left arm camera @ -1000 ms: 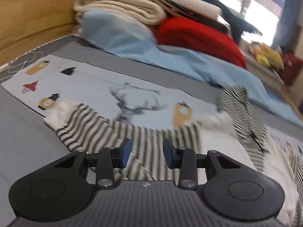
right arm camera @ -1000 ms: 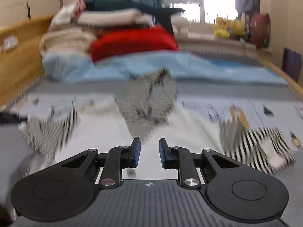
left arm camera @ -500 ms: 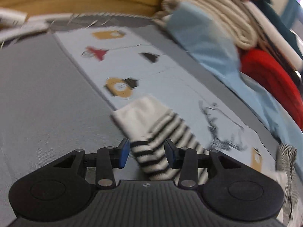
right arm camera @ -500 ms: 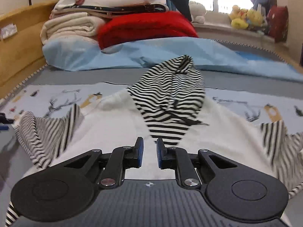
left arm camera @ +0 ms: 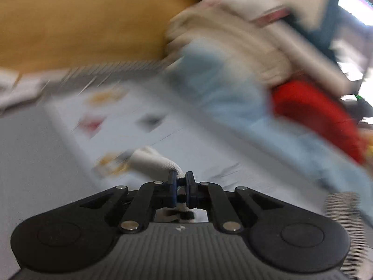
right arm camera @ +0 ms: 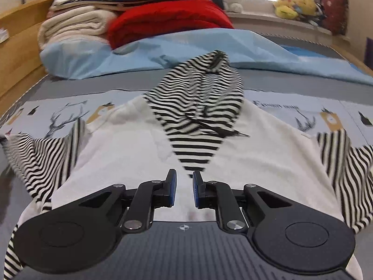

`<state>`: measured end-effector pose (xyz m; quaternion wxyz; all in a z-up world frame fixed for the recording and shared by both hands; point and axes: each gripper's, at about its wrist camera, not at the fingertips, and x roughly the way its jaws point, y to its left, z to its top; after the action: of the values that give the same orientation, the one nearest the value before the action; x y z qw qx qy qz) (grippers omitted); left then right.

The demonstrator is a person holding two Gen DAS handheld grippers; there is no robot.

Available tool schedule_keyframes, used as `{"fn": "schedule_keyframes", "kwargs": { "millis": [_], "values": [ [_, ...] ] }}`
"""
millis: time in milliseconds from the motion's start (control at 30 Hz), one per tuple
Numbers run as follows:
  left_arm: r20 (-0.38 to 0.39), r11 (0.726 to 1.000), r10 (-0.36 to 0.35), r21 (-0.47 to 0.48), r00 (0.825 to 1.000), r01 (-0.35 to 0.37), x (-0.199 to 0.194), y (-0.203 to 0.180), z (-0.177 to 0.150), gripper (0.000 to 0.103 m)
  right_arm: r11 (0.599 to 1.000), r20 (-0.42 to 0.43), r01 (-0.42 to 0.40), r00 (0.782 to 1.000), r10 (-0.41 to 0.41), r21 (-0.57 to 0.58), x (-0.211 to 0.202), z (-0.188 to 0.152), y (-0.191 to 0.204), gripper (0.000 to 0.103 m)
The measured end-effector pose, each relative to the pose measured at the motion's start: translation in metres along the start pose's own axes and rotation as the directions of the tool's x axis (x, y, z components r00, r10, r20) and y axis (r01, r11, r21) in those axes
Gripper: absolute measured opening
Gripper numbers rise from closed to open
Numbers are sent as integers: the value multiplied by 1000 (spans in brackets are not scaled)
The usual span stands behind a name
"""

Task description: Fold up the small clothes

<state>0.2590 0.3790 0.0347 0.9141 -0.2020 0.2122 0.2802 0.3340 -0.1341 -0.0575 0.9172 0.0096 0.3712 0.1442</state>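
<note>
A small white hooded top (right arm camera: pixel 130 144) with black-and-white striped sleeves lies spread on the printed bed sheet (right arm camera: pixel 291 112). Its striped hood (right arm camera: pixel 198 116) is folded down onto the chest. In the blurred left wrist view, my left gripper (left arm camera: pixel 181 182) has its jaws closing, and the pads pinch the white cuff (left arm camera: pixel 151 161) of one sleeve, lifted off the sheet. My right gripper (right arm camera: pixel 184 182) hovers over the white body just below the hood tip. Its jaws stand a narrow gap apart with nothing between them. The left sleeve (right arm camera: pixel 46 158) and right sleeve (right arm camera: pixel 342 158) spread outward.
Folded cream blankets (right arm camera: pixel 74 28), a red blanket (right arm camera: pixel 167 18) and a light blue sheet (right arm camera: pixel 209 44) are piled at the head of the bed. A wooden bed frame (right arm camera: pixel 18 53) runs along the left. Plush toys (right arm camera: pixel 293 4) sit on the windowsill.
The left gripper came down over the striped sleeve end, its jaws closed on the white cuff, and it is now swinging with it. The right gripper sank toward the top, then held still.
</note>
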Motion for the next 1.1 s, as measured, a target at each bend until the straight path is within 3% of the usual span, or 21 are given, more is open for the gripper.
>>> {"fn": "schedule_keyframes", "kwargs": {
  "millis": [67,133,233,267,367,433,500,533,567,600,733,833,867,900,967,1067,1100],
  "values": [
    [40,988,-147,61,988,144,-38,-50,1,7,999,-8,22,1000,-21,41,-1,1,-11,15],
    [33,945,-299,147,954,291,-74,-107,-12,7,996,-6,38,999,-38,80,-4,1,-23,15],
    [-46,841,-491,234,870,488,-119,-188,-52,7,987,-3,59,998,-59,147,-8,1,-44,15],
    [-89,797,-544,255,834,547,-134,-217,-72,7,983,-2,66,998,-67,172,-10,0,-52,15],
    [-223,701,-610,296,761,649,-159,-280,-134,8,966,-7,96,995,-98,240,-13,-3,-75,15],
    [-368,652,-603,284,708,703,-165,-315,-175,18,947,-18,118,993,-118,299,-14,-6,-93,15],
    [-474,631,-577,259,666,731,-166,-331,-194,22,916,-43,155,988,-149,370,-14,-11,-112,15],
    [-492,631,-571,248,657,735,-167,-332,-195,22,901,-56,165,986,-156,402,-14,-13,-121,15],
    [-494,640,-563,247,663,728,-167,-331,-192,22,885,-71,171,985,-156,432,-13,-16,-129,15],
    [-486,663,-543,253,685,705,-166,-327,-185,23,867,-89,176,984,-152,466,-12,-18,-136,16],
    [-414,814,-419,224,808,536,-131,-292,-138,25,821,-113,141,989,-94,553,-5,-24,-150,18],
    [-361,890,-331,189,872,416,-93,-247,-123,25,812,-136,132,988,-66,568,3,-27,-149,20],
    [-376,907,-277,201,884,369,-75,-233,-126,25,809,-152,138,986,-61,571,8,-29,-148,21],
    [-407,920,-224,213,886,330,-61,-222,-123,25,809,-175,157,982,-68,566,12,-32,-148,21],
    [-421,933,-189,204,887,295,-35,-201,-111,25,811,-232,209,968,-94,546,20,-39,-147,22],
    [-407,959,-138,173,903,225,4,-177,-100,25,811,-256,200,964,-64,550,34,-45,-149,22],
    [-415,965,-129,157,901,210,12,-167,-98,25,818,-257,200,964,-66,539,36,-45,-147,22]
  ]
}}
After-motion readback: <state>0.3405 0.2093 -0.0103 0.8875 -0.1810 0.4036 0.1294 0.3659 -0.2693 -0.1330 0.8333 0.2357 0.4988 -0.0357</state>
